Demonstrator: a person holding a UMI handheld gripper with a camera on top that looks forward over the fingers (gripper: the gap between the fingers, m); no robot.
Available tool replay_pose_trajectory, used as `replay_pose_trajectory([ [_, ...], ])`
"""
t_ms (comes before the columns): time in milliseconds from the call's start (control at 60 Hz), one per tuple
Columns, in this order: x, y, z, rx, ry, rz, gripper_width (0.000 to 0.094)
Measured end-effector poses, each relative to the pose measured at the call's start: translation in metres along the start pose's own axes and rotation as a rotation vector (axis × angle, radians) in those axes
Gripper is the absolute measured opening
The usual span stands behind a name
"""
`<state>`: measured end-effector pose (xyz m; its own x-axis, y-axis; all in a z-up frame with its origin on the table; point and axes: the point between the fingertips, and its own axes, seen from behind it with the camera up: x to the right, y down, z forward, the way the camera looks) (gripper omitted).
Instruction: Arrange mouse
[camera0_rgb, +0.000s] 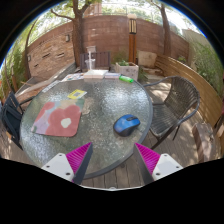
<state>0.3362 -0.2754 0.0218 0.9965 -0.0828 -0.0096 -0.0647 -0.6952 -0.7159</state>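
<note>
A dark blue computer mouse (126, 124) lies on the round glass patio table (95, 150), to the right of a red mouse mat (57, 119) with a white shape printed on it. My gripper (114, 158) is open and empty, held above the table's near edge. Its two pink-padded fingers (80, 158) stand wide apart, short of the mouse, which lies just beyond the right finger. The mat lies beyond the left finger.
A yellow-and-green item (76, 95) lies beyond the mat, and a green object (127, 79) and white items sit at the table's far side. Metal chairs (176, 103) stand around the table on a wooden deck (190, 145). A brick wall and trees are behind.
</note>
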Motion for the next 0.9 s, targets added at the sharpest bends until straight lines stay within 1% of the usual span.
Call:
replay_pose_trajectory([
  [67,0.009,-0.015,0.033,0.005,0.002,0.021,0.0843],
  [83,0.012,-0.026,0.042,0.006,0.002,0.021,0.0845],
  [100,0.018,-0.014,0.036,0.008,0.001,0.02,0.0844],
  [183,0.02,-0.03,0.069,0.002,-0.01,0.024,0.084],
  [217,0.022,-0.028,0.071,0.001,-0.012,0.035,0.0846],
  [317,0.027,-0.044,0.09,0.006,-0.003,0.051,0.0837],
  [383,0.023,-0.056,0.098,0.02,-0.012,0.063,0.0813],
  [450,0.02,-0.064,0.109,0.022,-0.008,0.066,0.0754],
  [483,0.02,-0.067,0.112,0.021,0.0,0.065,0.0708],
  [517,0.02,-0.067,0.118,0.017,0.013,0.055,0.064],
  [550,0.023,-0.068,0.123,0.014,0.039,0.038,0.0548],
  [567,0.024,-0.068,0.124,0.012,0.049,0.027,0.0532],
  [633,0.025,-0.071,0.124,0.024,0.061,-0.015,0.0501],
  [800,0.028,-0.071,0.12,0.012,0.116,-0.078,0.0375],
  [850,0.029,-0.071,0.117,-0.001,0.142,-0.08,0.036],
  [867,0.03,-0.073,0.115,0.001,0.154,-0.075,0.0343],
  [900,0.032,-0.083,0.109,0.018,0.176,-0.059,0.0342],
])
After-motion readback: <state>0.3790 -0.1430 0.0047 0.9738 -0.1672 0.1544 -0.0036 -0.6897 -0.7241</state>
